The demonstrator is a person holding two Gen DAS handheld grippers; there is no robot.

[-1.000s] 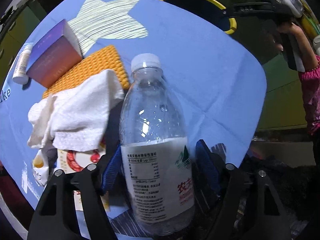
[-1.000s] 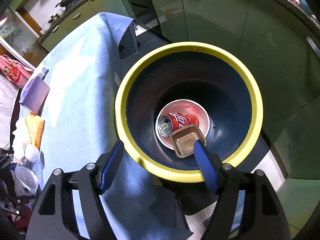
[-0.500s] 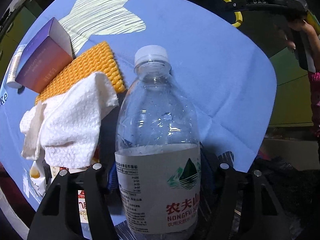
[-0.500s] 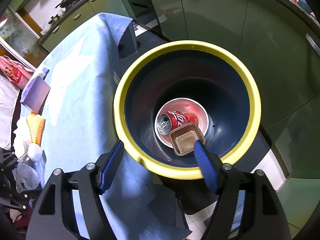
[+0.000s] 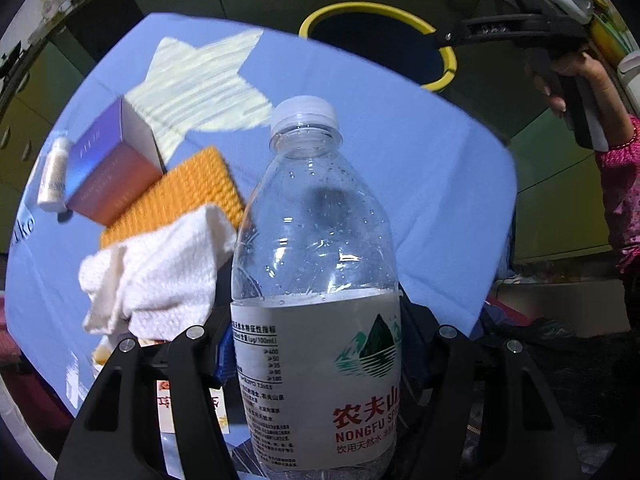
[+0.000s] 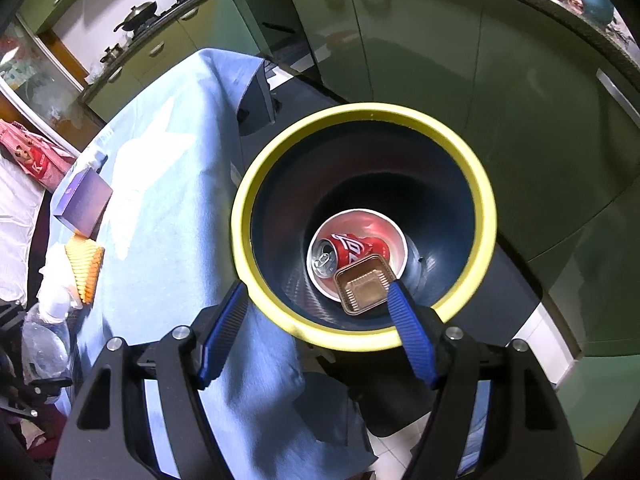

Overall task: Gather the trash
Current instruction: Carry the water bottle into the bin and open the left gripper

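Lifted higher than before, one clear bottle (image 5: pixel 316 280) stands clamped in the left gripper (image 5: pixel 316 360) above the blue table (image 5: pixel 420 168), beside one white towel (image 5: pixel 160 272), while the right gripper (image 6: pixel 316 320), spread and empty, hovers over one yellow-rimmed bin (image 6: pixel 486 200) holding one red can (image 6: pixel 352 250) and one brown tray (image 6: pixel 364 290).

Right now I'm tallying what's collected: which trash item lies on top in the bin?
The brown plastic tray: it overlaps the red can, both in a white bowl at the bin's bottom.
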